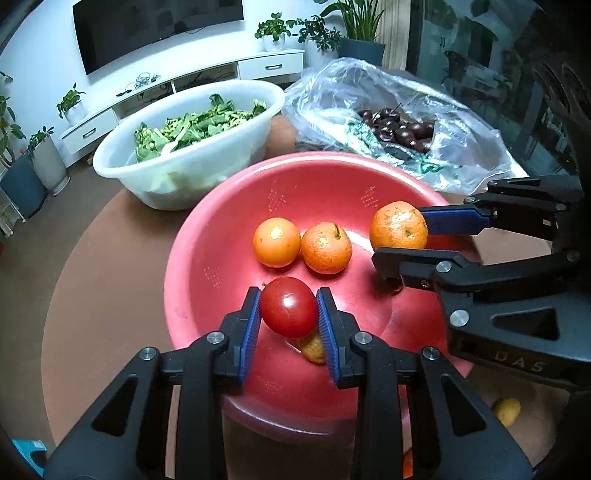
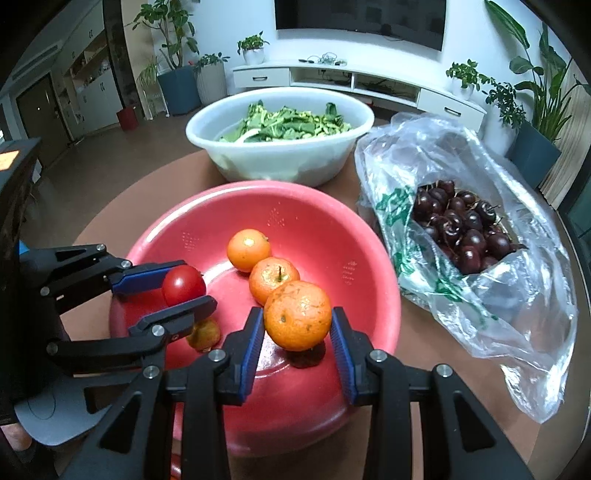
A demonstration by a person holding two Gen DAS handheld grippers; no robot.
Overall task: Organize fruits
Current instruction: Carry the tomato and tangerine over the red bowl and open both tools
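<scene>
I see the yellowish fruit (image 1: 313, 347) largely hidden behind the tomato (image 1: 289, 307) and gripper pad; a second yellow fruit (image 1: 506, 410) on the tabletop (image 1: 110, 280) is half-covered; the television (image 2: 360, 16) is cropped.

Red basin (image 2: 376, 258) interior: far half and right wall bare, open from above. Two oranges (image 2: 273, 278) lie touching on the basin floor along the middle, blocking a straight sweep across it. Small yellowish fruit (image 2: 204, 334) sits on the near-left floor, under the left gripper (image 1: 289, 314).

Left gripper, clamped on a tomato (image 1: 289, 306), and right gripper (image 2: 298, 325), clamped on an orange (image 2: 297, 315), crowd the near rim side by side; little clearance between them.

White tub (image 2: 280, 162) of greens stands just beyond the far rim. Plastic bag (image 2: 517, 314) of cherries (image 2: 461, 229) fills the bench (image 2: 107, 218) on the right. Bench left of the basin is bare.
</scene>
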